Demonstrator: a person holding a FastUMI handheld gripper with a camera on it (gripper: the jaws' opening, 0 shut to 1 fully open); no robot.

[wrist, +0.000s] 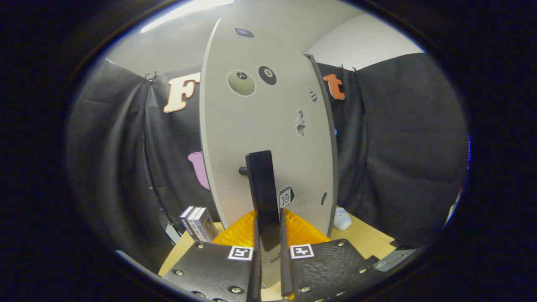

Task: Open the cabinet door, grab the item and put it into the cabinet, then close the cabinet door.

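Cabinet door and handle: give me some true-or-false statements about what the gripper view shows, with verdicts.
1. The gripper has both fingers closed on the black handle of the cabinet door. True.
2. A white item lies on the wooden table beside the door's right edge. True.
3. The door is bare, with no stickers. False: it carries several, including two billiard-ball stickers near the top.
4. The small boxes sit between the fingers. False: they stand on the table to the left of the door.
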